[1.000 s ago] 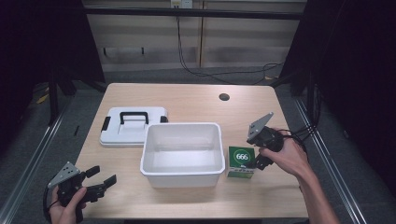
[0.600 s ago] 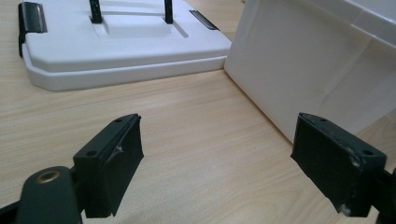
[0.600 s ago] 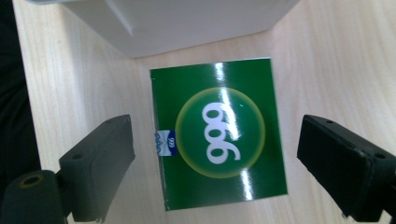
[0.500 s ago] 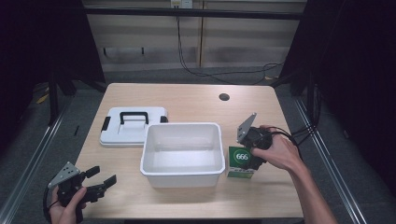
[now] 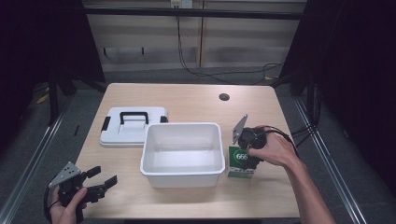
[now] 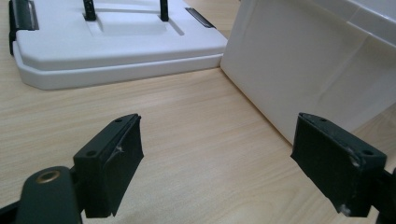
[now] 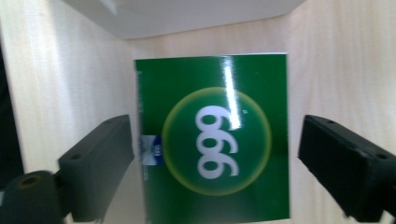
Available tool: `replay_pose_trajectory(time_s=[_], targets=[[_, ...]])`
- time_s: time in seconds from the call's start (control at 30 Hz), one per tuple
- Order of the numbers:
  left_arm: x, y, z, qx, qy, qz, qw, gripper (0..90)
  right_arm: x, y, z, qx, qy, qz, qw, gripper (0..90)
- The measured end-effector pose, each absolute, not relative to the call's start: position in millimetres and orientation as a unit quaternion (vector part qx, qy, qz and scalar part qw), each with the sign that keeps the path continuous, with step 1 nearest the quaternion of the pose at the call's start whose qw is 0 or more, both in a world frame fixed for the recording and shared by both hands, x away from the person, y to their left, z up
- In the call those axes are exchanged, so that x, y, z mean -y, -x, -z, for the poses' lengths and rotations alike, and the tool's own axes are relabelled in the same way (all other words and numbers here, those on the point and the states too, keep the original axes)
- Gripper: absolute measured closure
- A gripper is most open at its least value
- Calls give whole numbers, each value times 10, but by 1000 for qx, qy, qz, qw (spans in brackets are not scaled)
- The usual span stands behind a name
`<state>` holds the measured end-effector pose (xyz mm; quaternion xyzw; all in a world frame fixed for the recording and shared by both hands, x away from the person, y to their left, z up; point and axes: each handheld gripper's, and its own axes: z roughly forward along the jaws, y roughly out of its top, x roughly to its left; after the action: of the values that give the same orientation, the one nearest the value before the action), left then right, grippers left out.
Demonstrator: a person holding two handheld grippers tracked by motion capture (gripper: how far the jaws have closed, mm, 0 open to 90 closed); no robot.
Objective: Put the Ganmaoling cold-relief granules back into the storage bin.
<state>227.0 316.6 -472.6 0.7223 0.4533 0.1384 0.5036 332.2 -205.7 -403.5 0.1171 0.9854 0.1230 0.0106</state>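
A green box [image 5: 240,164] with white digits in a yellow-ringed circle lies flat on the table, just right of the white bin [image 5: 180,149]. My right gripper [image 5: 246,154] points down over it. In the right gripper view, the box [image 7: 215,140] lies between the open jaws of that gripper [image 7: 219,140], apart from both pads. My left gripper [image 5: 105,176] is held low at the table's front left corner, open with nothing in it. In the left gripper view it [image 6: 217,144] faces bare wood, the bin wall [image 6: 317,60] and the lid [image 6: 112,42].
The white lid [image 5: 133,126] with a black handle and latches lies flat left of the bin. A round dark hole [image 5: 224,97] sits in the table [image 5: 187,100] near the far right. Black cable trails from the right hand toward the table's right edge.
My right gripper has moved left and down from beside the green box to directly over it. The left gripper has stayed in place.
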Motion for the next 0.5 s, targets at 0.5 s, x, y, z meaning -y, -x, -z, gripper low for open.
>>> replay_pose_trajectory(time_s=[0.5], targets=[[-3164,-2276,4731,-453,-724,-138,502,159,2025,-3403,4187,-994,-92,-57,-17,87]])
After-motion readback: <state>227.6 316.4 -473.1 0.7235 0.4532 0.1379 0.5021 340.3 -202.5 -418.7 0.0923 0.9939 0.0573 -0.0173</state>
